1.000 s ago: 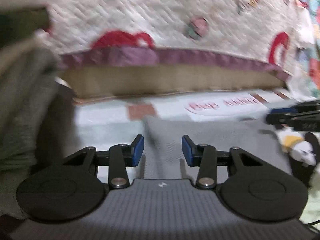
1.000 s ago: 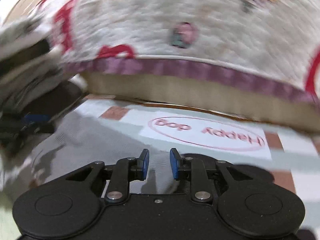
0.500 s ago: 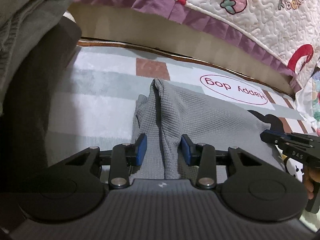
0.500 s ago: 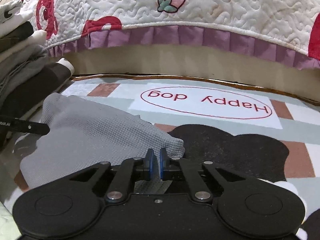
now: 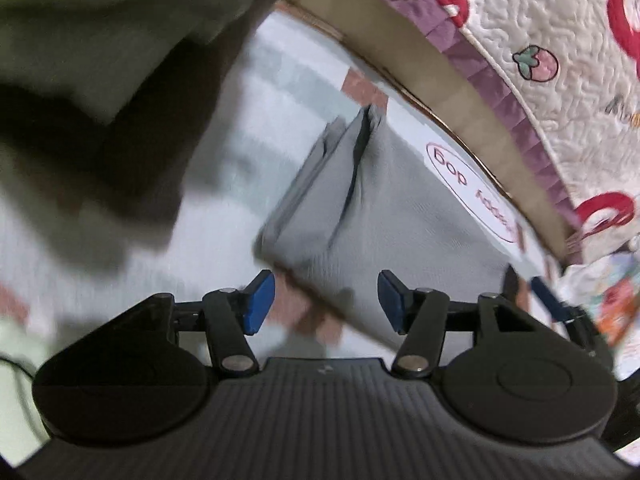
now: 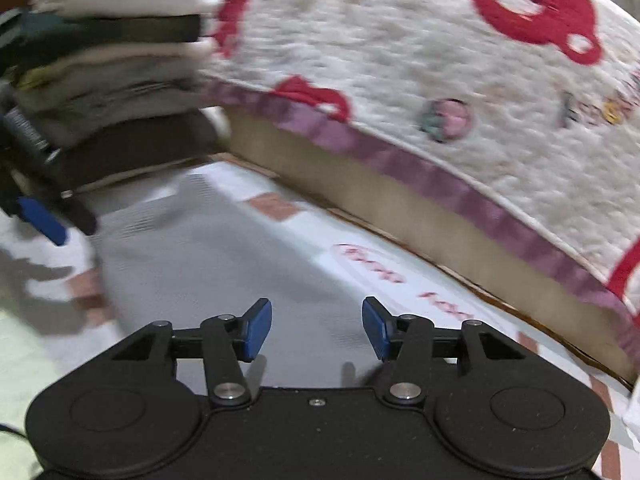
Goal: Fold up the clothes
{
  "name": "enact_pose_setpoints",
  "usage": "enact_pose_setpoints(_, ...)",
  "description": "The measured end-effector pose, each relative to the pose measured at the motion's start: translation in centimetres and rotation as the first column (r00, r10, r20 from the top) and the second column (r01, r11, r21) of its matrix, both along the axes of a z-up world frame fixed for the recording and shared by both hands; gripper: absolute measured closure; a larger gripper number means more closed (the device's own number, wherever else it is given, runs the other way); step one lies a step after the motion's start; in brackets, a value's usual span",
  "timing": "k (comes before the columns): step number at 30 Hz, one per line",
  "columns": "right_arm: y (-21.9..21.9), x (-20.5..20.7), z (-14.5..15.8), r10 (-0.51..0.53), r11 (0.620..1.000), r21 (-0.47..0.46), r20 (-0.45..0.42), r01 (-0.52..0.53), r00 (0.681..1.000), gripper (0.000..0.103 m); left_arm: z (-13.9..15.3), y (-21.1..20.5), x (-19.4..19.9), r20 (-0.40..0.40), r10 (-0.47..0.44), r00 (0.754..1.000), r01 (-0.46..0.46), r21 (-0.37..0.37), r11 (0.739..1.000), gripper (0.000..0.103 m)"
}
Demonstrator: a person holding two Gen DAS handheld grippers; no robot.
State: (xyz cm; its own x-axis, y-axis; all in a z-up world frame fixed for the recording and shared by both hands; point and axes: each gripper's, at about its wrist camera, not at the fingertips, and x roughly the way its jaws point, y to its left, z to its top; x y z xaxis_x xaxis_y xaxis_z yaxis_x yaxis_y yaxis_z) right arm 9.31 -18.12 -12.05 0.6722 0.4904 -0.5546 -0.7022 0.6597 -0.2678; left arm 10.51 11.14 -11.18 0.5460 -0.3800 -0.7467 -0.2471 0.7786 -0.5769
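A quilted white bedcover point(image 6: 400, 60) with red prints and a purple frill hangs over the bed's edge across the back of both views, above a pale patterned floor mat point(image 6: 400, 280) that carries a red oval with lettering. At the left of the right wrist view a stack of folded clothes point(image 6: 112, 60) stands on the mat beside the bed. The grey garment point(image 5: 380, 208) lies flat on the mat, folded into a long shape with a raised crease running along it; in the left wrist view it stretches away ahead of the tool and slightly to the right, its near edge just beyond the fingertips. The left gripper point(image 5: 326, 302) has just been opening and its blue pads stand apart over the mat and the garment's near edge, nothing pressed between them. The right gripper point(image 6: 316, 330) has likewise just been opening; its pads stand apart above the grey cloth, which lies below and ahead of them, loose of both pads. Both views are smeared by motion.
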Motion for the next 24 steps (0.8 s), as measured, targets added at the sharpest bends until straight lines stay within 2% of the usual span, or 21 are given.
enact_pose_setpoints(4,2.6,-2.9,-0.9,0.171,0.981,-0.092,-0.027,-0.173,0.985,0.047,-1.7,0.0,-0.6,-0.038,0.006,0.999,-0.010,-0.117,0.993,0.046)
enact_pose_setpoints(7,4.9,-4.0,-2.0,0.266,0.950,-0.156,-0.043,-0.269,0.963,0.047,-1.9,-0.3,-0.1,-0.002,0.015,1.000,-0.016,-0.124,0.992,0.047)
enact_pose_setpoints(11,7.4,-4.4,-3.2,0.350,0.910,-0.227,-0.031,-0.348,0.936,0.049,-2.5,-0.2,0.5,0.008,0.024,1.000,-0.021,-0.215,0.976,0.047)
enact_pose_setpoints(14,8.7,-3.8,-3.8,0.362,0.895,-0.279,0.000,-0.348,0.932,0.049,-3.2,0.0,0.6,-0.011,0.031,0.999,-0.033,-0.294,0.955,0.047)
enact_pose_setpoints(17,8.7,-2.5,-2.8,0.341,0.913,-0.227,-0.031,-0.338,0.940,0.074,-3.7,-0.3,0.7,-0.019,0.044,0.999,-0.048,-0.321,0.946,0.046)
enact_pose_setpoints(21,7.6,-1.0,-1.0,0.250,0.962,-0.086,-0.100,-0.259,0.963,0.079,-3.9,-1.2,0.9,0.016,0.055,0.998,-0.048,-0.290,0.956,0.039)
enact_pose_setpoints(24,6.7,-0.4,-0.4,0.216,0.975,-0.025,-0.125,-0.221,0.968,0.079,-4.3,-1.6,2.2,0.047,0.095,0.994,-0.076,-0.308,0.948,0.037)
